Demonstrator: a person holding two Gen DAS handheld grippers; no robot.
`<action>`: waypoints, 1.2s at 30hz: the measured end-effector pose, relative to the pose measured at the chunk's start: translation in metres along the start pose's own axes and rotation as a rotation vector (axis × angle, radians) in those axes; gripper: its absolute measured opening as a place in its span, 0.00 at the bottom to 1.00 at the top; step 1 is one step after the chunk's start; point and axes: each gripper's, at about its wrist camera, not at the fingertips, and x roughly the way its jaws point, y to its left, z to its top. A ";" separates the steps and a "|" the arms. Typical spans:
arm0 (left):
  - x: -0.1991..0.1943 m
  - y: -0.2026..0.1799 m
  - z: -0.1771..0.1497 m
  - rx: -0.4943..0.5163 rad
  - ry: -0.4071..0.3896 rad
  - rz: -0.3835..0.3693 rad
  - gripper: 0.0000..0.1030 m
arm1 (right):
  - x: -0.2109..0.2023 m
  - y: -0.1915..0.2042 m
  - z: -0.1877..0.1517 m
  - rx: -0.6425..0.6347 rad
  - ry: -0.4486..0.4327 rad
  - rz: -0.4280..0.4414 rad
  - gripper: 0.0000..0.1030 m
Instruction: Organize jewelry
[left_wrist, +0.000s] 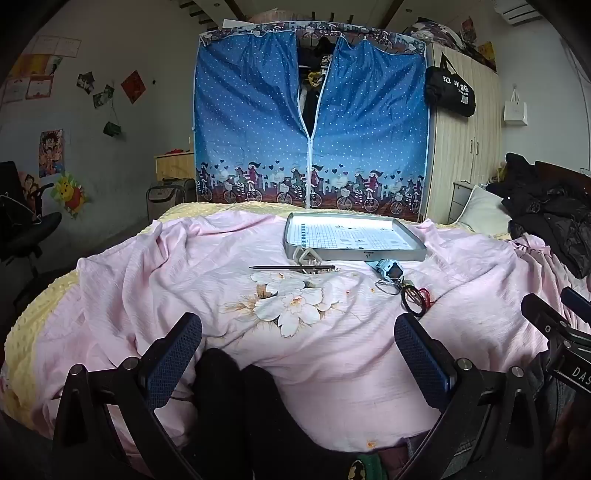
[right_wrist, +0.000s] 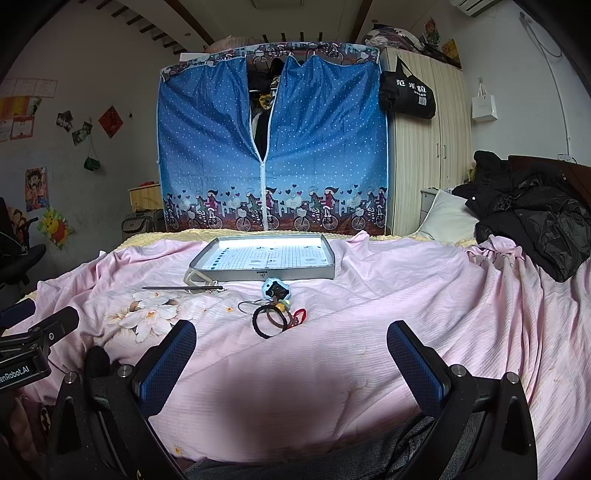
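Note:
A grey tray (right_wrist: 295, 274) with a grid-printed liner lies on the pink bedsheet (right_wrist: 369, 314); the left wrist view shows the tray (left_wrist: 354, 254) too. In front of it lie a light-blue item (right_wrist: 274, 290), a thin wire ring (right_wrist: 247, 306), black and brown hair ties (right_wrist: 267, 320) and a red tie (right_wrist: 300, 316). A dark thin stick (right_wrist: 183, 287) and a pale clip (right_wrist: 194, 277) lie to the left. The left view shows the same pile (left_wrist: 410, 293) and stick (left_wrist: 291, 267). My left gripper (left_wrist: 297, 349) and right gripper (right_wrist: 291, 352) hover open and empty near the bed's front edge.
A blue zip-front cloth wardrobe (right_wrist: 269, 147) stands behind the bed, with a wooden wardrobe (right_wrist: 428, 147) beside it. Black jackets (right_wrist: 532, 221) and a white pillow (right_wrist: 447, 218) lie at the right. A black office chair (left_wrist: 22, 229) stands left of the bed.

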 end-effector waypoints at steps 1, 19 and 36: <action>0.000 0.000 0.000 0.001 0.000 -0.001 0.99 | 0.000 0.000 0.000 0.000 0.000 0.000 1.00; -0.001 -0.001 -0.001 0.003 -0.002 -0.005 0.99 | 0.001 0.001 0.000 -0.001 0.002 -0.001 1.00; 0.001 -0.001 -0.003 0.000 0.006 -0.013 0.99 | 0.002 0.002 0.000 -0.002 0.006 -0.001 1.00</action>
